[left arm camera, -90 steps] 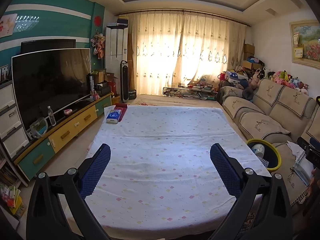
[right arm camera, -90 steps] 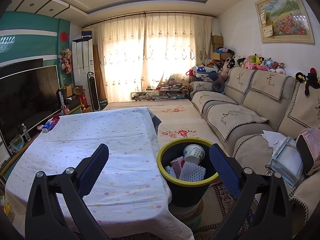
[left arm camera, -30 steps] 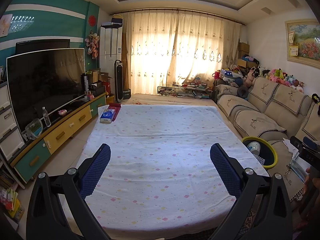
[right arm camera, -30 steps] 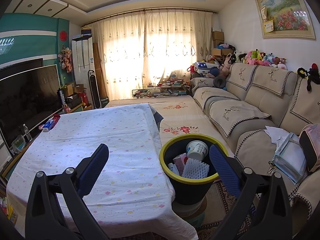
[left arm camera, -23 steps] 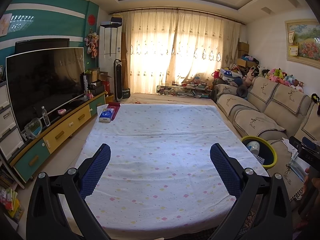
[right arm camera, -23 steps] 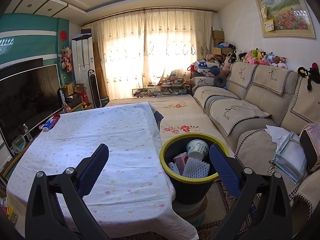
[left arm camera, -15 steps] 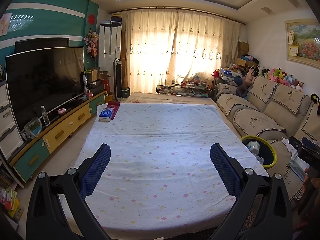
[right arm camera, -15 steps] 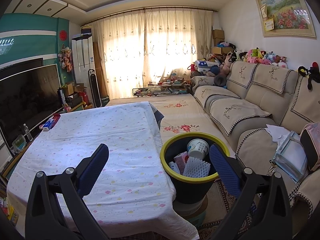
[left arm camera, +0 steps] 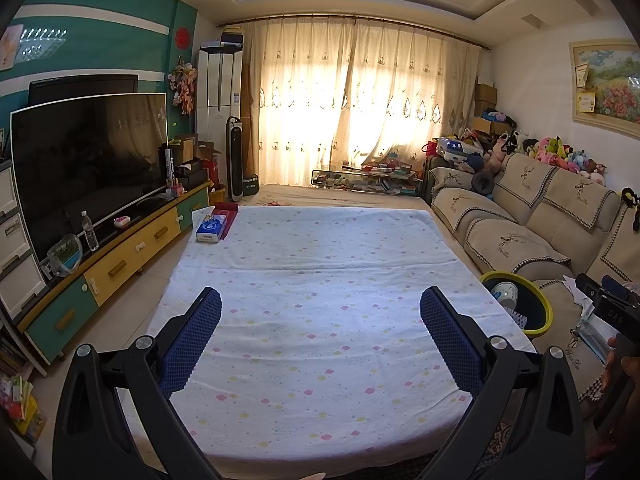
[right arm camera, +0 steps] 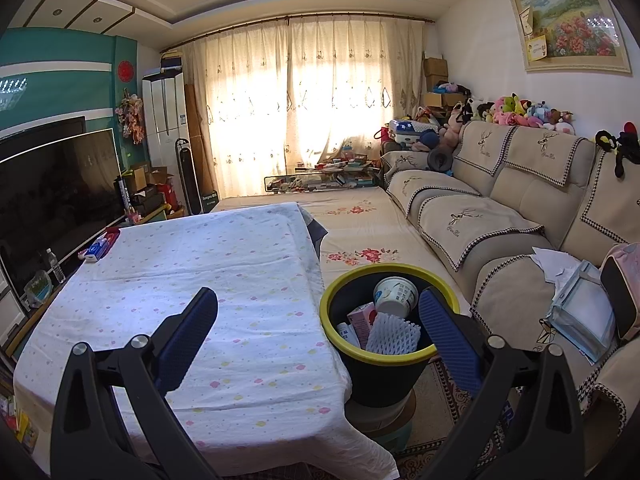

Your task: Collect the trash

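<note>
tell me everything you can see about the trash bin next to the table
The trash bin is a round black bucket with a yellow-green rim, standing upright on a low round base between the cloth-covered table and the sofa. It is open, with no lid, and partly filled: a white paper cup lying on its side, a pink and white carton, white foam netting and a small bottle. The right gripper hovers open in front of it, holding nothing.
</note>
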The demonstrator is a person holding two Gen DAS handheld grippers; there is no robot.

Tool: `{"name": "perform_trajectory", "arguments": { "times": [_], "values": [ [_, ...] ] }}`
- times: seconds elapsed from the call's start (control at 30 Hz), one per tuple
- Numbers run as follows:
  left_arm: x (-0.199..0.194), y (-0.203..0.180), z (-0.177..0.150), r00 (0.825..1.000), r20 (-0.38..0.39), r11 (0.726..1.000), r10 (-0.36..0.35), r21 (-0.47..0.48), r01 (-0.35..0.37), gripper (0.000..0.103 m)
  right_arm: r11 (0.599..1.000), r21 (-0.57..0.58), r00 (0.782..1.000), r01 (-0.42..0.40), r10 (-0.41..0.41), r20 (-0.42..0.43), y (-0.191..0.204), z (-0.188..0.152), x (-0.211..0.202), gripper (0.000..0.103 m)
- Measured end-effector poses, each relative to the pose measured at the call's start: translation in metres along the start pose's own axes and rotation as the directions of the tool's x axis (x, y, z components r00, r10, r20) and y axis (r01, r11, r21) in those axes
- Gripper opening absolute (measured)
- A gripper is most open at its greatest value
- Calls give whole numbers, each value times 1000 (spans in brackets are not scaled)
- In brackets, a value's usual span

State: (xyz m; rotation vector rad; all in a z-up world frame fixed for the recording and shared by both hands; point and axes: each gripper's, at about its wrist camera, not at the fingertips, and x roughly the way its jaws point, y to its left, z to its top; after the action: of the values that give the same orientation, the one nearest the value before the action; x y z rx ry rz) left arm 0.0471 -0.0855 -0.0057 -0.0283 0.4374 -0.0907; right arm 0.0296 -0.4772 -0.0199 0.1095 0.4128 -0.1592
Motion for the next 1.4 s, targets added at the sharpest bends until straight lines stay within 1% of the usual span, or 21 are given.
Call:
{"name": "perform_trajectory", "arguments": {
  "times": [0.63, 0.87, 1.1, 1.2, 1.3, 1.4],
  "values": [
    [0, 0, 1, 1000, -1, 1000, -1, -1, 1, 98, 1000, 2, 1000, 0, 0, -5, 1, -3, 1, 96],
    [4, 1, -2, 1000, -17, 1000, -6, -9, 6, 98, 1000, 3, 1000, -1, 1, -5, 1, -3, 1, 96],
    [6, -1, 3, 1000, 8, 1000, -6, -3, 6, 98, 1000, 3, 1000, -4, 4, -11, 1, -5, 4, 96],
    [16, 0, 9, 1000, 4, 1000, -4, 7, 4, 98, 1000, 1, 1000, -19, 19, -15, 3, -6, 9, 96],
    [39, 6, 18, 999, -36, 1000, 3, 2, -3, 98, 998, -7, 998, -57, 57, -38, 8, -2, 21, 96],
    [77, 19, 28, 997, -74, 1000, 19, -4, -19, 98, 990, -3, 988, -139, 138, -74, 17, 11, 42, 96]
  ]
}}
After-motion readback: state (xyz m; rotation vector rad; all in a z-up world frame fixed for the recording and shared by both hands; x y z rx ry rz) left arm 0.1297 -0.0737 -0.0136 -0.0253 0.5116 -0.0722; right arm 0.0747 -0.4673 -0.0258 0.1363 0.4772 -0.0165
